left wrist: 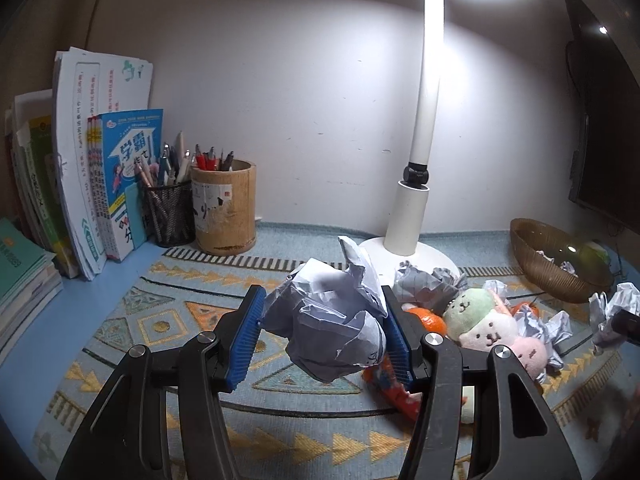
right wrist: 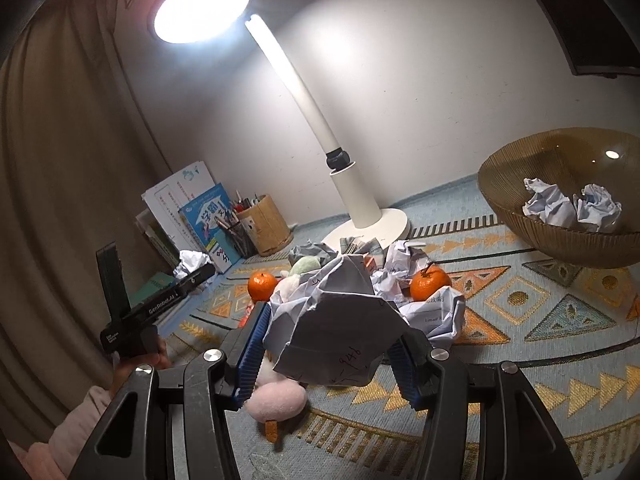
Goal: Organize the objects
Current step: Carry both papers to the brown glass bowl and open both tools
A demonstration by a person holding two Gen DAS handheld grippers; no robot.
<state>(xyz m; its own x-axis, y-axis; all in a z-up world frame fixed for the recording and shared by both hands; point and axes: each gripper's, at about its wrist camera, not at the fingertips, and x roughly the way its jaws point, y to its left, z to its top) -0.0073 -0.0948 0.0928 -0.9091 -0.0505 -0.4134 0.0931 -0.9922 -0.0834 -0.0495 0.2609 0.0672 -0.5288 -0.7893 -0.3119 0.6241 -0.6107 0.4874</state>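
In the left wrist view, my left gripper (left wrist: 322, 296) is shut on a crumpled paper ball (left wrist: 328, 324), held above the patterned mat (left wrist: 160, 320). In the right wrist view, my right gripper (right wrist: 332, 320) is shut on a larger crumpled paper wad (right wrist: 332, 332), also off the mat. A brown ribbed bowl (right wrist: 500, 208) at the right holds two paper balls (right wrist: 568, 206). More crumpled papers (right wrist: 396, 268) lie near two oranges (right wrist: 430, 284). The left gripper (right wrist: 200, 270) with its paper shows at the left of the right wrist view.
A white desk lamp (left wrist: 412, 216) stands at the back centre. Plush toys (left wrist: 480, 320) and an orange packet (left wrist: 396, 388) lie on the mat. A wooden pen holder (left wrist: 224, 208), a mesh pen cup (left wrist: 170, 212) and books (left wrist: 100, 180) line the back left. A curtain hangs at the left.
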